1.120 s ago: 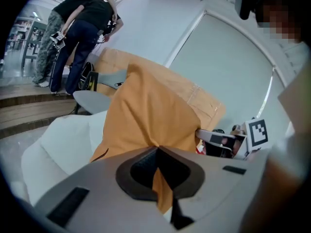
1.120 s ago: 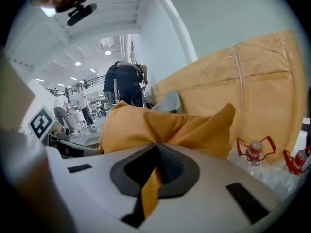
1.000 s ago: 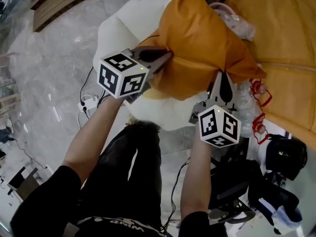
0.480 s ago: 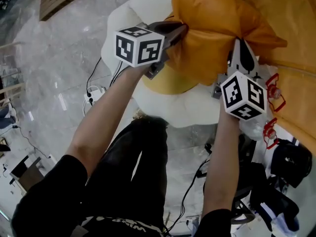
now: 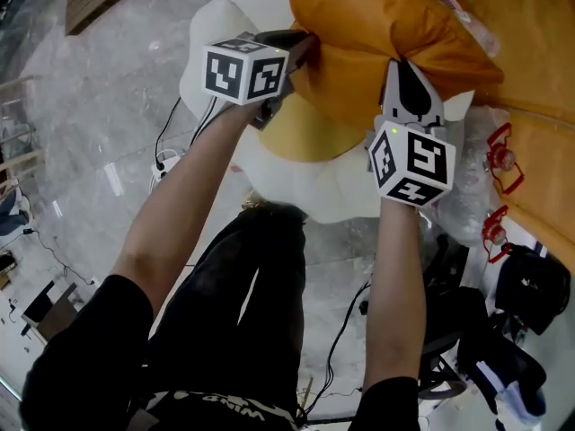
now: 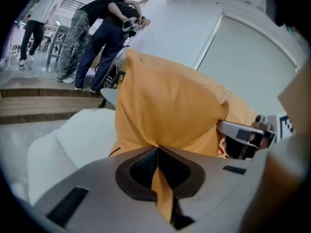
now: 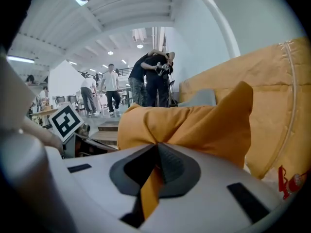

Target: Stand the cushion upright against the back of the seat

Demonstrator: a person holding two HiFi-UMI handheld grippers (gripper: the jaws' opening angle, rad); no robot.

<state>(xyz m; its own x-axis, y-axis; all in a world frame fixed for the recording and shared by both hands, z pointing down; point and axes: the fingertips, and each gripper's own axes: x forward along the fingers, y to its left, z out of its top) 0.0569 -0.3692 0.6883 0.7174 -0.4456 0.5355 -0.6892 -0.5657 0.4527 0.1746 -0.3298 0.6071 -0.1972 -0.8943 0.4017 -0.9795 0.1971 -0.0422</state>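
An orange cushion (image 5: 373,34) hangs over a white seat (image 5: 310,182), held up by both grippers. My left gripper (image 5: 301,48) is shut on a fold of fabric at the cushion's left edge; that same orange cushion (image 6: 170,115) fills the left gripper view, with cloth pinched between the jaws of my left gripper (image 6: 158,152). My right gripper (image 5: 406,74) is shut on the cushion's near right edge. In the right gripper view the cushion (image 7: 194,125) bulges above my right gripper (image 7: 156,147), a strip of orange cloth caught in the jaws.
A large orange beanbag (image 5: 530,70) lies to the right. A clear plastic bag (image 5: 472,209) and red clips (image 5: 503,164) sit beside the seat. Cables and a white power strip (image 5: 166,164) lie on the marble floor. Black gear (image 5: 530,285) is at right. People (image 6: 97,38) stand far off.
Both grippers carried the cushion up the head view and then down toward the seat. The right gripper has rolled and shifted left. Both stay shut on the fabric.
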